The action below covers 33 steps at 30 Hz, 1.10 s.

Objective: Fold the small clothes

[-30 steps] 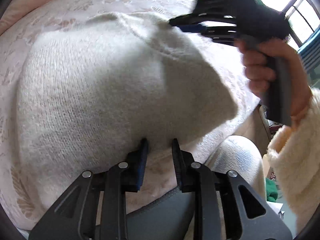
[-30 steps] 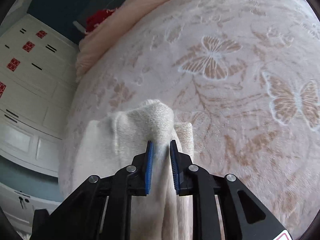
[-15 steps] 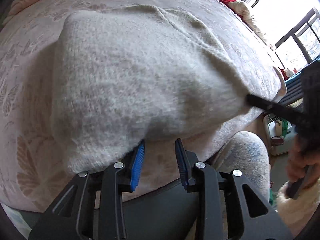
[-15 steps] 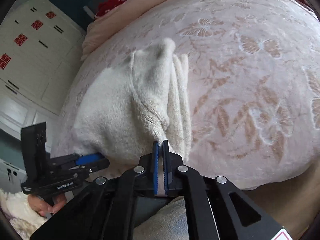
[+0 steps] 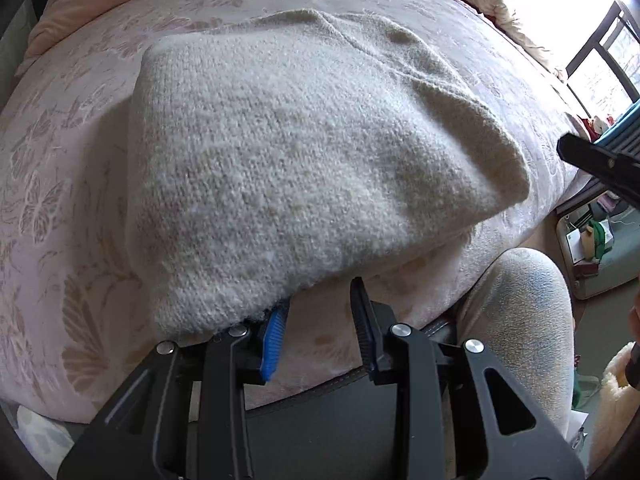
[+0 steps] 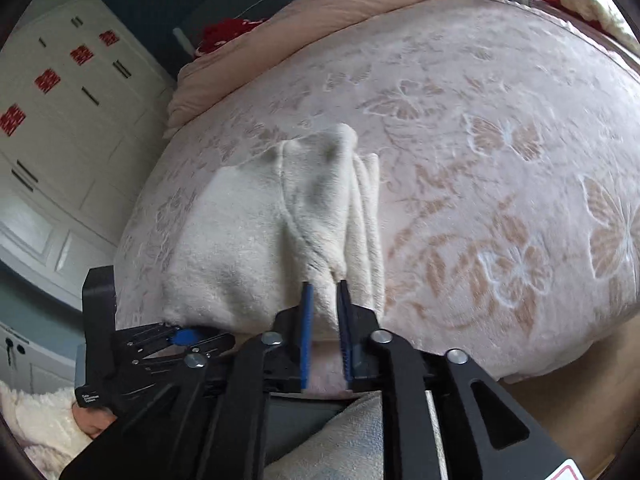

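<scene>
A cream knitted sweater [image 5: 304,152] lies folded on the pink butterfly bedspread [image 5: 60,184], near the bed's front edge. My left gripper [image 5: 320,324] is open at its near hem, the left finger tucked under the hem edge, nothing gripped. In the right wrist view the sweater [image 6: 256,240] shows a bunched fold running toward my right gripper [image 6: 324,312]. The jaws stand a little apart around the fold's near end. The left gripper [image 6: 176,340] shows at the sweater's near left corner. The right gripper's tip [image 5: 592,160] shows at the right edge of the left view.
A folded pink quilt [image 6: 320,28] lies at the bed's far end. White cupboards [image 6: 60,128] stand beyond the bed. My knee in grey trousers [image 5: 520,304] is by the bed edge. A window [image 5: 600,48] and floor clutter [image 5: 592,236] are on the right.
The right gripper pulled the fold across the sweater to the near edge, then its jaws parted slightly. The left gripper stayed open at the hem. The sweater now lies folded over.
</scene>
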{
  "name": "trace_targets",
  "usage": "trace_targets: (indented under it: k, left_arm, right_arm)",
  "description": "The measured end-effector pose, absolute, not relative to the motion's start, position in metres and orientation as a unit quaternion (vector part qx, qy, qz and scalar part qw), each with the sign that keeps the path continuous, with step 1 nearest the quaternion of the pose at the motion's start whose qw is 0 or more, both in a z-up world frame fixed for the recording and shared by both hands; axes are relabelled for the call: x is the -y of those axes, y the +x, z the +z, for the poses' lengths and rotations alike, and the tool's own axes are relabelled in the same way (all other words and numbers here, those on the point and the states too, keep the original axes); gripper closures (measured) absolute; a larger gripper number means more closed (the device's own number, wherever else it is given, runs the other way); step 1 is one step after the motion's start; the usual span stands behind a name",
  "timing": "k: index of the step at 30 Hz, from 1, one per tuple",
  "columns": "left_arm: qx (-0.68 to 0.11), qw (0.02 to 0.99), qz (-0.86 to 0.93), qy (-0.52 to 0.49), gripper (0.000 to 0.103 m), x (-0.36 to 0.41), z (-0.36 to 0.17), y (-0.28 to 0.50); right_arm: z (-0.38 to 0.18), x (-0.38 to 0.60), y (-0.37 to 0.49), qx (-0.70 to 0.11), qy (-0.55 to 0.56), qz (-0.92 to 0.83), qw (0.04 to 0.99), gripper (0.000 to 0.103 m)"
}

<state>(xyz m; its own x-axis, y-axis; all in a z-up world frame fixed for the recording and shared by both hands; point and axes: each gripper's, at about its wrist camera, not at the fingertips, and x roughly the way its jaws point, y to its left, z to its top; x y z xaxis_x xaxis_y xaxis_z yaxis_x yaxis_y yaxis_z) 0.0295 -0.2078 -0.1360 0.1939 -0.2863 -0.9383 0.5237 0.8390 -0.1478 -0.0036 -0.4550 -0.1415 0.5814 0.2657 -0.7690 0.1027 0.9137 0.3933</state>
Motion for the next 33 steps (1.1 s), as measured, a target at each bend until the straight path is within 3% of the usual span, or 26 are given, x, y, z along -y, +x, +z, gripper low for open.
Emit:
trace_targets:
  k: [1,9,13,19,24,26,27,31,33]
  left_arm:
    - [-0.579,0.766,-0.263,0.101,0.073,0.208,-0.136,0.031]
    - [-0.582,0.767,-0.255,0.095,0.068,0.176,-0.128,0.024]
    - [-0.571,0.784,-0.225,0.092,0.047,0.138,-0.121,0.013]
    - [-0.573,0.797,-0.185,0.051,0.046,0.111,-0.128,0.033]
    - [-0.529,0.817,-0.213,0.087,0.047,0.138,-0.12,0.036]
    - [-0.535,0.813,-0.215,0.077,0.065,0.141,-0.124,0.042]
    - [-0.54,0.812,-0.21,0.073,0.087,0.14,-0.125,0.045]
    - [-0.55,0.812,-0.193,0.03,0.094,0.116,-0.111,0.054]
    - [-0.563,0.805,-0.185,0.033,0.094,0.107,-0.117,0.052]
  right_arm:
    - [-0.147,0.448,0.001,-0.463,0.176,0.037,0.868,0.057]
    - [-0.182,0.438,-0.001,-0.494,0.18,0.027,0.85,0.058]
    - [-0.185,0.445,-0.003,-0.49,0.218,0.037,0.843,0.06]
    - [-0.191,0.452,0.002,-0.494,0.259,0.038,0.829,0.07]
    - [-0.181,0.453,0.003,-0.487,0.269,0.05,0.829,0.074]
    - [-0.184,0.449,0.007,-0.495,0.26,0.056,0.827,0.091]
    - [-0.182,0.448,0.007,-0.493,0.254,0.052,0.831,0.092]
    - [-0.146,0.45,-0.01,-0.453,0.241,0.045,0.857,0.096]
    - [-0.163,0.452,-0.009,-0.478,0.228,0.034,0.848,0.096]
